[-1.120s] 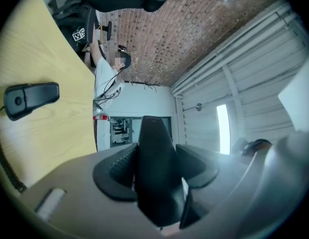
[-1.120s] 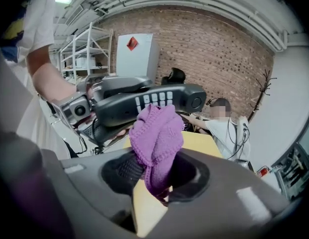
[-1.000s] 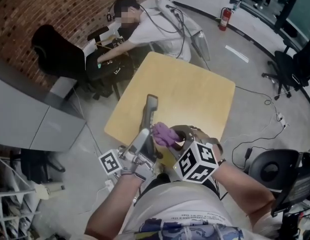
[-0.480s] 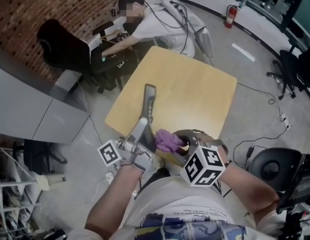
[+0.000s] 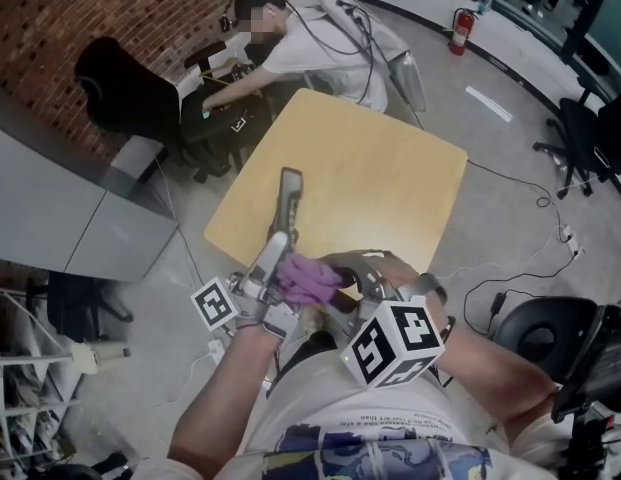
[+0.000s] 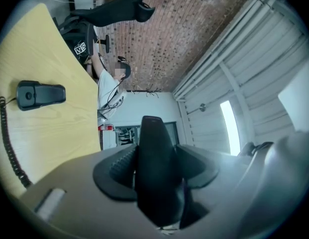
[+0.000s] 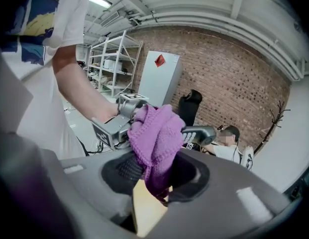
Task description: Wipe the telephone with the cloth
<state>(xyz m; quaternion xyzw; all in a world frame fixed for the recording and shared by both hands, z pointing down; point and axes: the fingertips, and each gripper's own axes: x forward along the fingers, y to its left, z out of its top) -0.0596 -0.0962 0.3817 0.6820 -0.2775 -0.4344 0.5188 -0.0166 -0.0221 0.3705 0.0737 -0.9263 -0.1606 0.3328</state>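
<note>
Wiping looks under way: the left gripper (image 6: 154, 168) is clamped on the dark handset (image 5: 287, 203), held up over the near edge of the table (image 5: 390, 188). The right gripper (image 7: 154, 171) pinches a bunched purple cloth (image 5: 308, 280) that sits against the handset's near part, just right of the left jaws. The slim handset, its buttons showing, is still uncovered at its far end, and the base (image 6: 40, 94) lying on the table with its coiled cord probably remains to be wiped.
</note>
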